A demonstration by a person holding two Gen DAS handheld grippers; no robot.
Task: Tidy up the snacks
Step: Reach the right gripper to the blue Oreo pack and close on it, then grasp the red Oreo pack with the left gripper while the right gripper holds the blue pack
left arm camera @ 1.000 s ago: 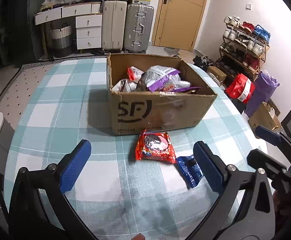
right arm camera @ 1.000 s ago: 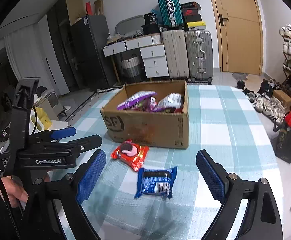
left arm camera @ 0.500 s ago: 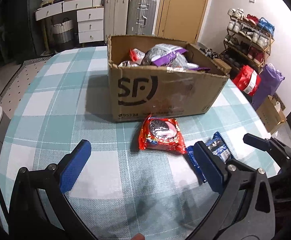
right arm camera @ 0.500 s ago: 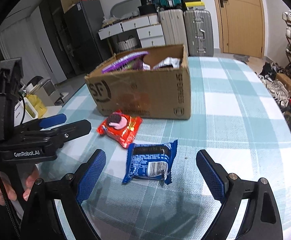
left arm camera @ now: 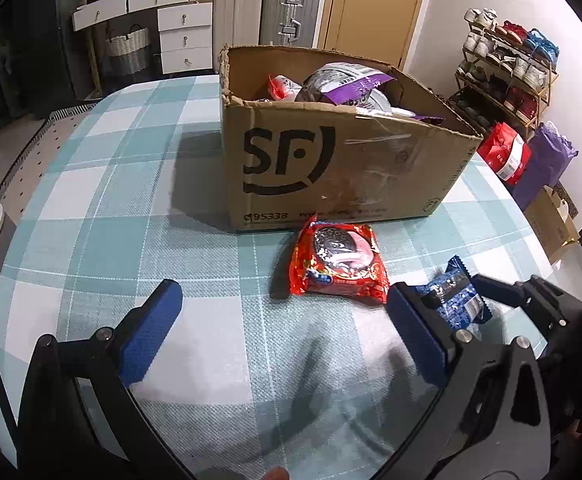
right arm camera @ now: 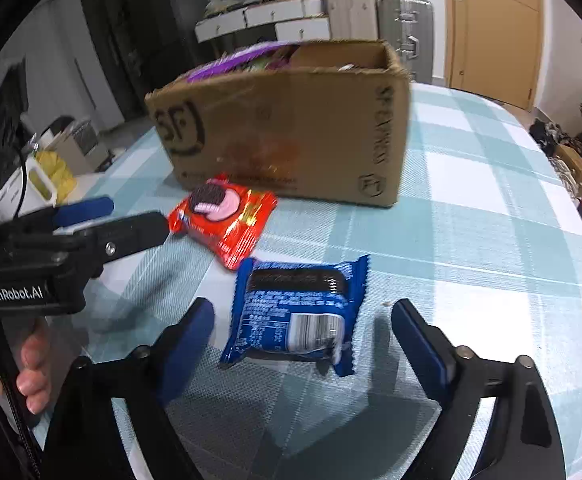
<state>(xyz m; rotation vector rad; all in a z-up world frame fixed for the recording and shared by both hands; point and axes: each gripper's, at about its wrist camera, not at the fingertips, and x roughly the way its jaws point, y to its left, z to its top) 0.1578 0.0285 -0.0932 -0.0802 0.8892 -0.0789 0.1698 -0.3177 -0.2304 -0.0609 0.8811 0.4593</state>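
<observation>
We work on a desk (left arm camera: 91, 216) covered in a teal-and-white checked cloth. Behind it stand a white set of drawers (left arm camera: 183, 32), two suitcases (left arm camera: 263, 8) and a wooden door (left arm camera: 375, 4); a shoe rack (left arm camera: 507, 68) lines the right wall.

A cardboard box (left arm camera: 331, 168) marked "SF" sits mid-desk, open at the top, with snack bags inside, one of them purple (left arm camera: 351, 84). Just in front of the box lies a red cookie pack (left arm camera: 339, 260), flat on the cloth. A blue cookie pack (right arm camera: 295, 312) lies beside it, nearer to us, label side up.

Right gripper (right arm camera: 303, 320): fingers spread wide, one on each side of the blue pack, neither touching it that we can see. The right view is slightly blurred.

Left gripper (left arm camera: 279, 320): fingers spread wide over bare cloth, empty. The red pack lies just ahead, toward its right finger (left arm camera: 419, 332).
</observation>
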